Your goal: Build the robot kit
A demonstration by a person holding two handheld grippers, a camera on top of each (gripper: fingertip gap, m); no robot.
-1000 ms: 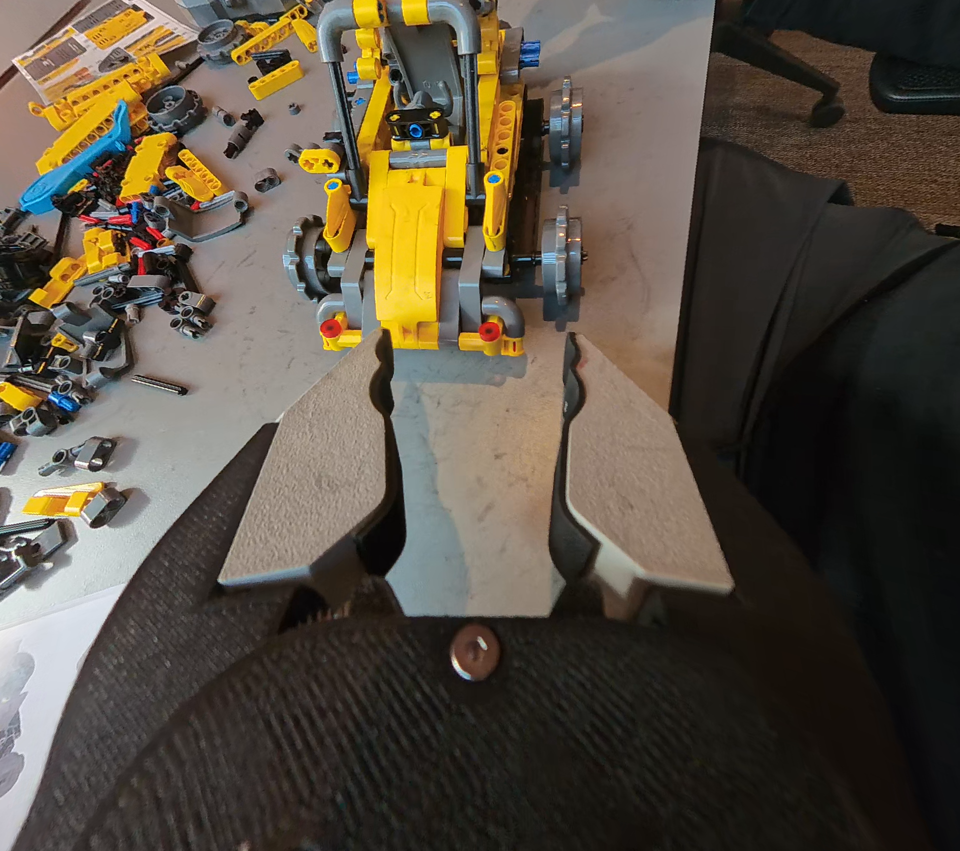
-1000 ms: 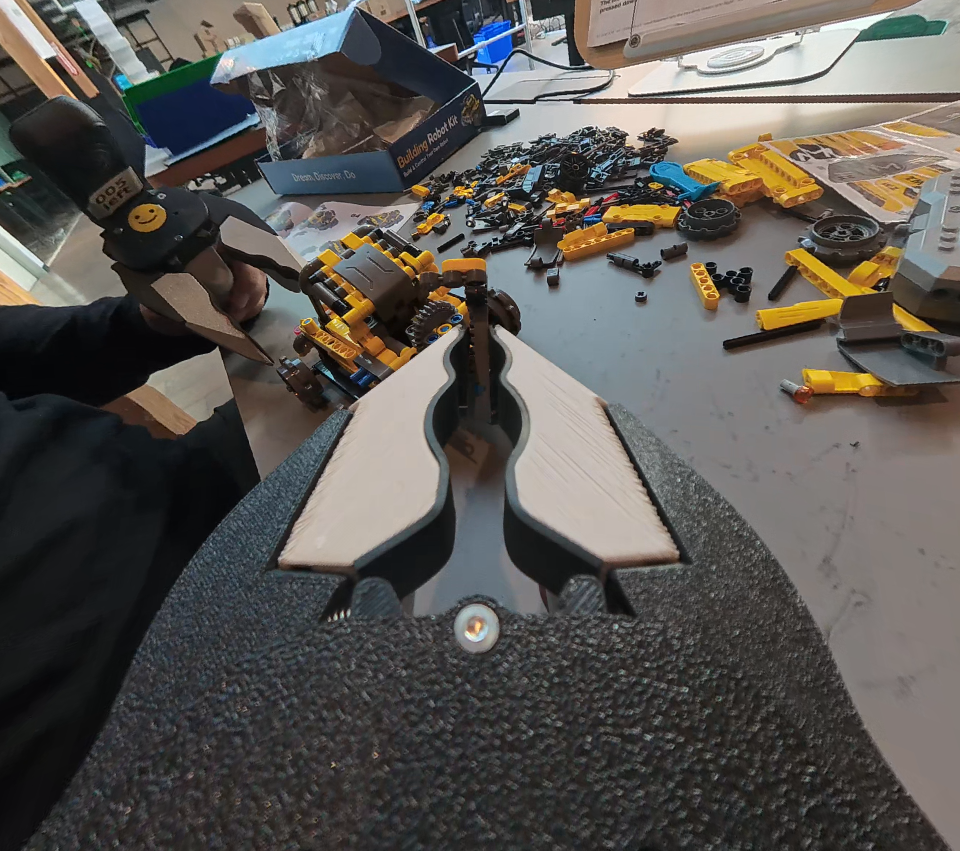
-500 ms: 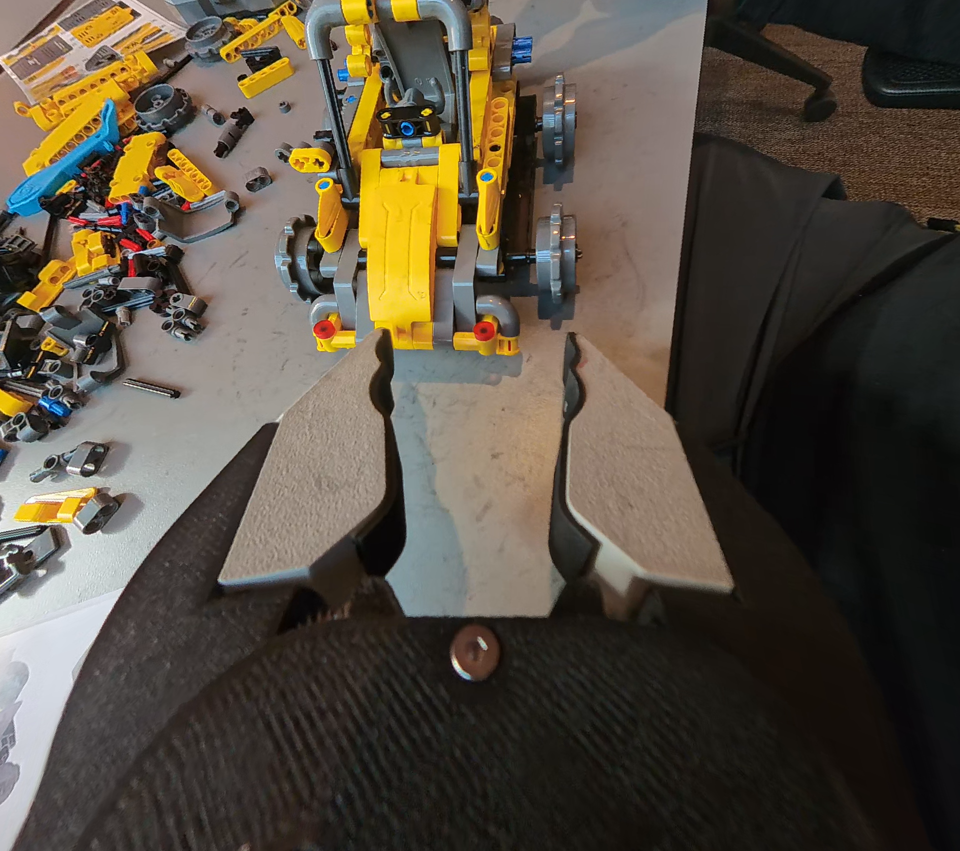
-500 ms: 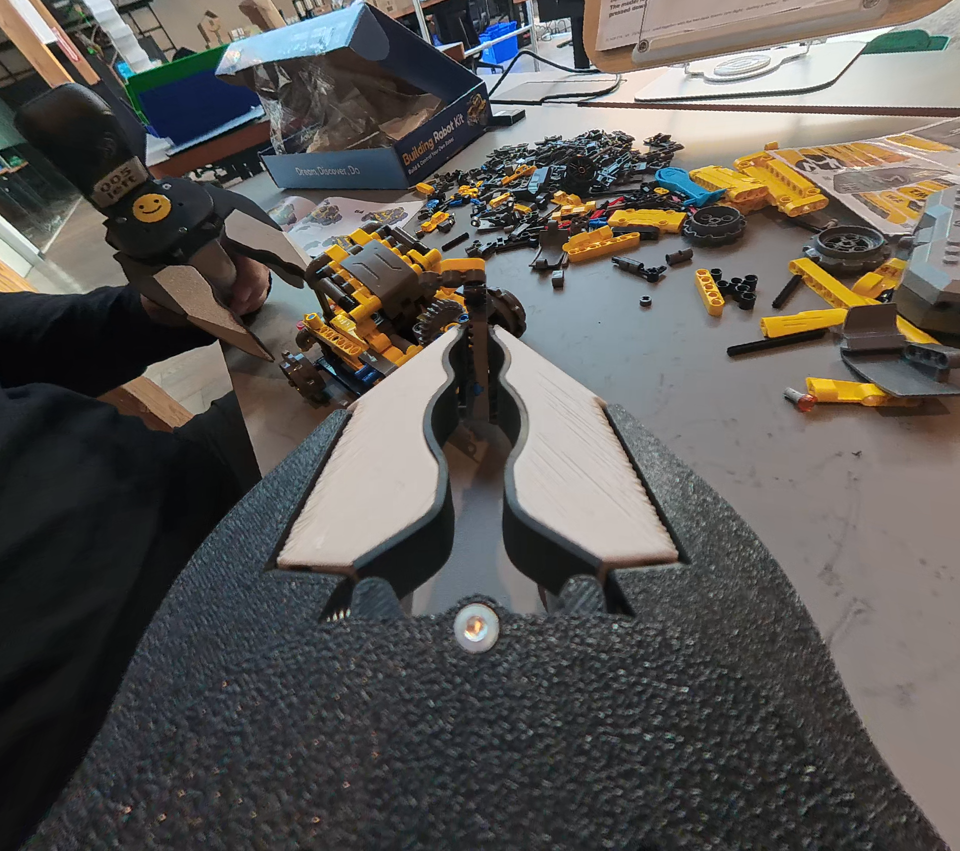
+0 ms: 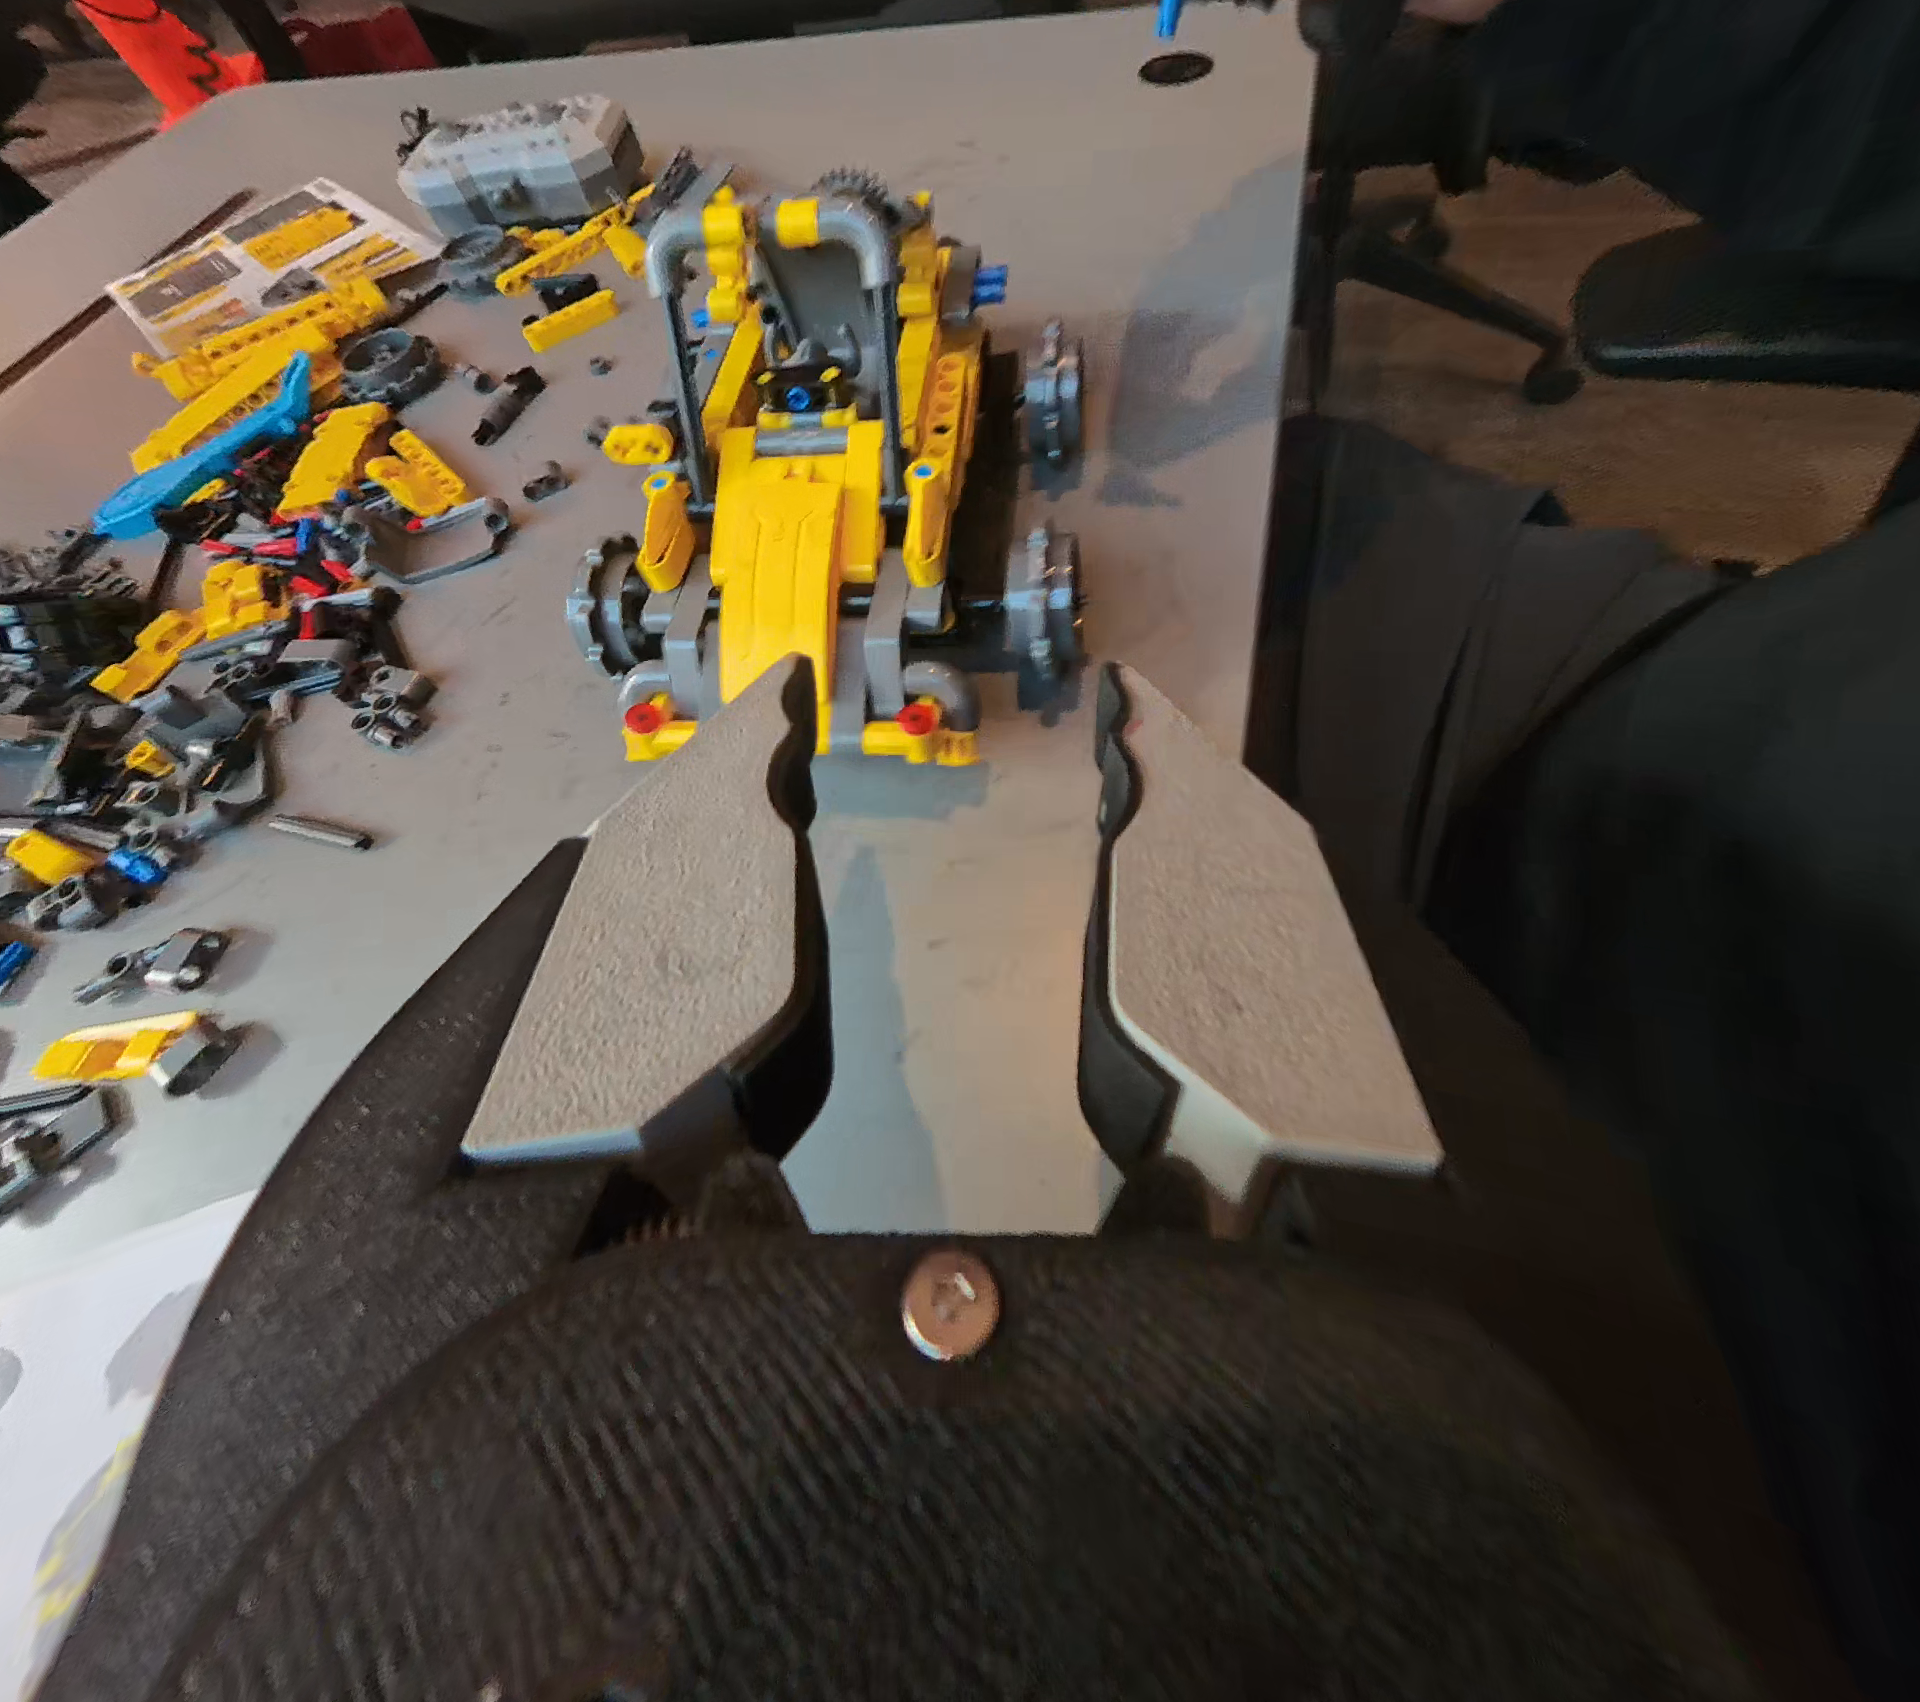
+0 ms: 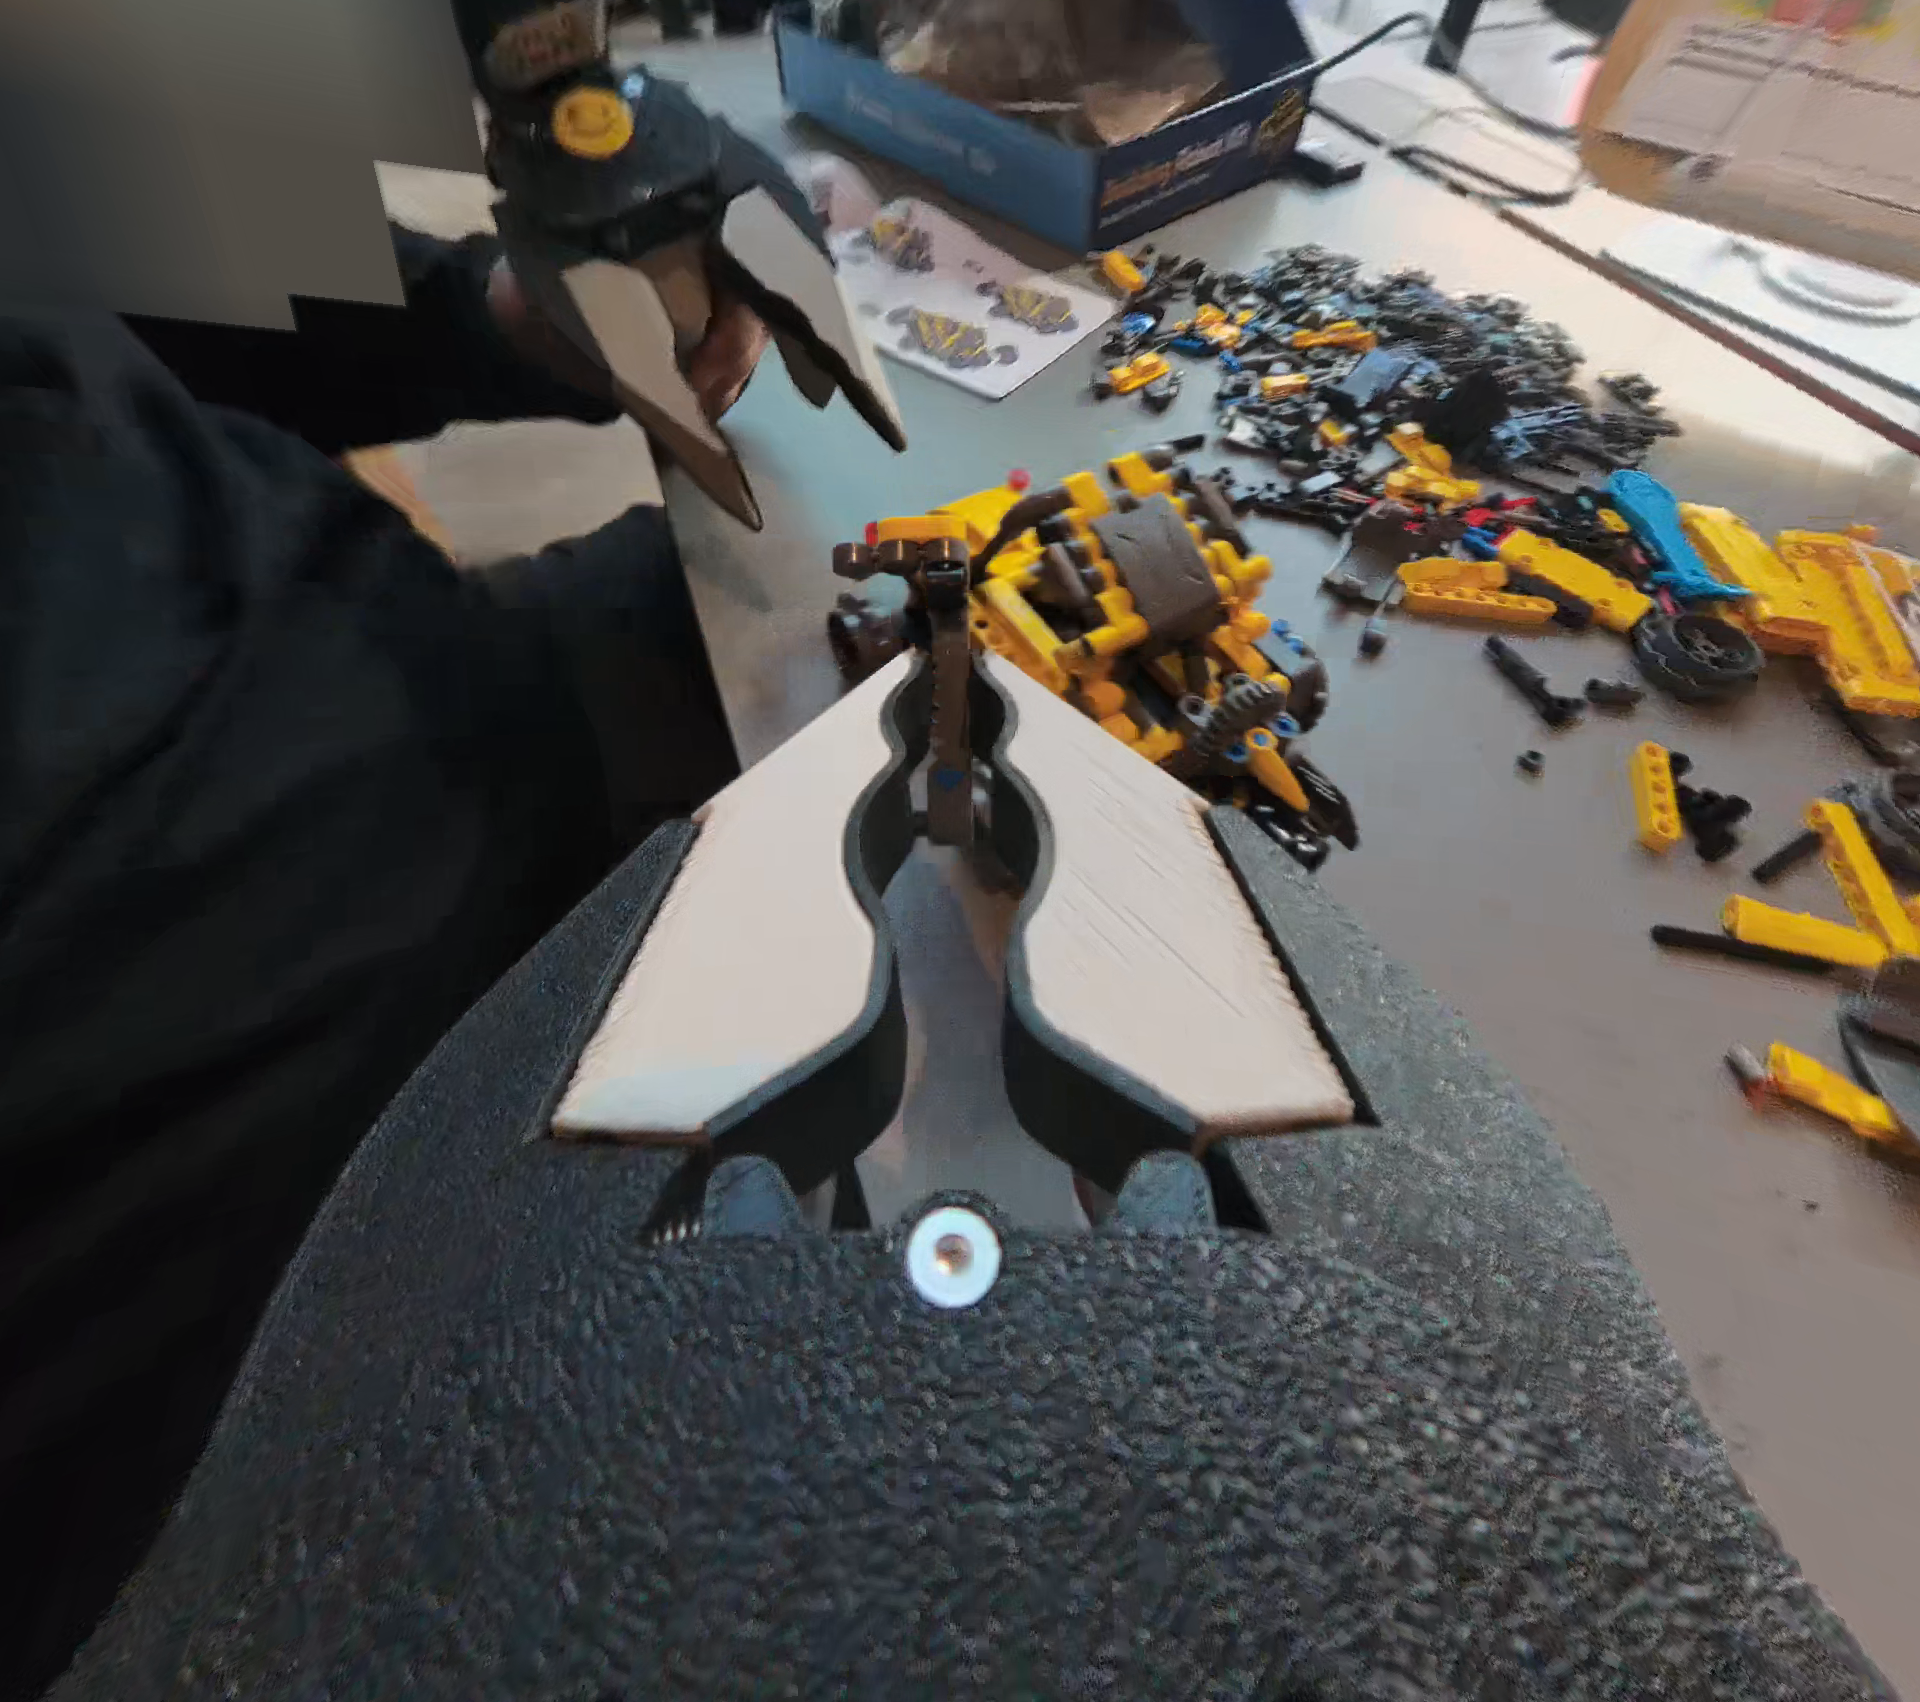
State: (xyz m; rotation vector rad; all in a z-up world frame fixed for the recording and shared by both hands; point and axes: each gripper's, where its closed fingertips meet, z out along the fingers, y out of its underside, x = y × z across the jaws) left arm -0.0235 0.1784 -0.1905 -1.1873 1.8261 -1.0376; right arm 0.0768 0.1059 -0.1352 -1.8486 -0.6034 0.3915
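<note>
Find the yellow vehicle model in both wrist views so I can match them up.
Left wrist view: the model stands mid-frame, just beyond the open left gripper.
Right wrist view: the model sits centre, just right of the right gripper.
Shared landmark: the blue piece among loose parts.

Soft indoor light, motion blur, wide-angle distortion

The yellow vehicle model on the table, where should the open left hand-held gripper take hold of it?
Probably across the narrow yellow hood of the vehicle model, coming straight in from its near end: the open left hand-held gripper already faces it, and the side wheels look too wide.
</note>
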